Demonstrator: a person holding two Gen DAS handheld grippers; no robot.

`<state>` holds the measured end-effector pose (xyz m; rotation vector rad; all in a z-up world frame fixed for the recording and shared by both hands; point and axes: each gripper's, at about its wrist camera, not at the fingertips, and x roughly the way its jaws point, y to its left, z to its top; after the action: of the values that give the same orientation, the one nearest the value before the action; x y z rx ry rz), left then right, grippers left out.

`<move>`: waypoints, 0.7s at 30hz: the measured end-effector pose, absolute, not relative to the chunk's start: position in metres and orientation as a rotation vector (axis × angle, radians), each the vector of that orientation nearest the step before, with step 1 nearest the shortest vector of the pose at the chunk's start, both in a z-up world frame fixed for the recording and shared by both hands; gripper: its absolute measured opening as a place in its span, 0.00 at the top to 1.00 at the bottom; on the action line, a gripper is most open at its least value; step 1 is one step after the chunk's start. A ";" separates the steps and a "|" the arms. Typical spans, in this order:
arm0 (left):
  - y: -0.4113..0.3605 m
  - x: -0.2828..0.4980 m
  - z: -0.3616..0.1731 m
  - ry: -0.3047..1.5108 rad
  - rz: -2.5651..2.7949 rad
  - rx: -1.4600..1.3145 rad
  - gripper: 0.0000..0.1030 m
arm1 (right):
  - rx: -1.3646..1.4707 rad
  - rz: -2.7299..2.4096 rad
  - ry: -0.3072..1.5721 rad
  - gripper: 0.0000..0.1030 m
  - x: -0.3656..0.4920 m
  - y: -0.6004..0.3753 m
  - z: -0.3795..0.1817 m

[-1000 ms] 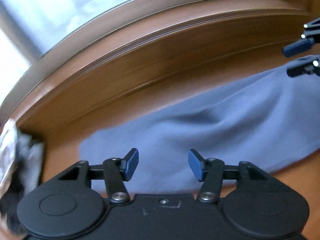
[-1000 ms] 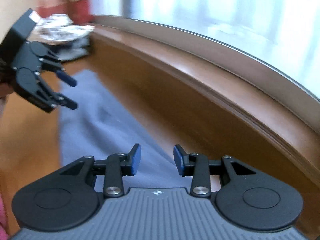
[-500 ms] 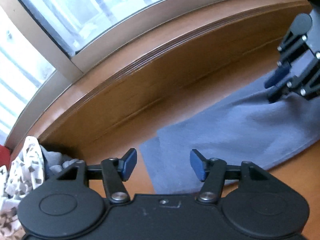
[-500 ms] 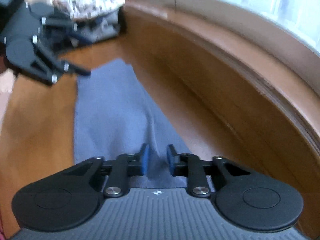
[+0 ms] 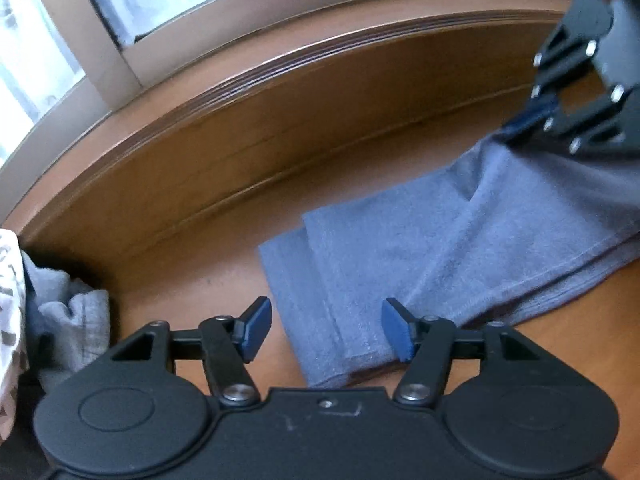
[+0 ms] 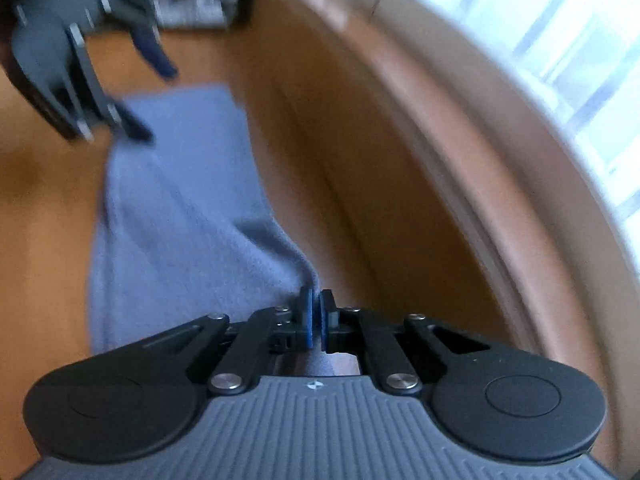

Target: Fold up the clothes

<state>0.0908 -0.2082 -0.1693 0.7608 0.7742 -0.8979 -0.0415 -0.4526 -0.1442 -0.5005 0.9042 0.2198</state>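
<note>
A blue-grey folded cloth (image 5: 420,248) lies as a long strip on the wooden table (image 5: 224,264). My left gripper (image 5: 326,330) is open and empty, its fingers on either side of the strip's near end, just above it. My right gripper (image 6: 316,312) is shut on the far edge of the cloth (image 6: 192,216) and lifts it into a ridge. In the left wrist view the right gripper (image 5: 532,120) shows at the upper right, pinching the cloth's other end. In the right wrist view the left gripper (image 6: 144,92) hovers open over the far end.
A raised wooden ledge (image 5: 280,92) and a window frame run along the far side of the table. A pile of other clothes, grey and patterned white (image 5: 56,312), lies at the left end, also seen in the right wrist view (image 6: 192,4).
My right gripper has closed on the cloth's edge and raised it. My left gripper has drawn back toward the strip's left end and stays open.
</note>
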 end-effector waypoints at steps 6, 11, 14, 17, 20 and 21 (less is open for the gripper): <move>-0.181 0.082 -0.154 0.769 -0.873 0.740 0.43 | -0.408 0.124 0.878 0.75 -0.038 -0.448 -0.122; -0.163 0.076 -0.157 0.799 -0.849 0.744 0.43 | -0.258 0.165 0.827 0.70 -0.014 -0.415 -0.104; -0.158 0.076 -0.161 0.812 -0.855 0.728 0.43 | -0.100 0.213 0.848 0.70 0.017 -0.395 -0.116; -0.153 0.073 -0.162 0.820 -0.852 0.711 0.43 | -0.055 0.162 0.873 0.70 0.037 -0.385 -0.133; -0.147 0.071 -0.164 0.828 -0.848 0.695 0.43 | 0.034 0.116 0.910 0.70 0.050 -0.370 -0.144; -0.146 0.070 -0.164 0.831 -0.847 0.689 0.43 | 0.059 0.106 0.920 0.68 0.050 -0.368 -0.147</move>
<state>0.0699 -0.1457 -0.1641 0.6894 0.8306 -0.8473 0.0501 -0.3683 -0.1465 0.0592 0.9202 0.1058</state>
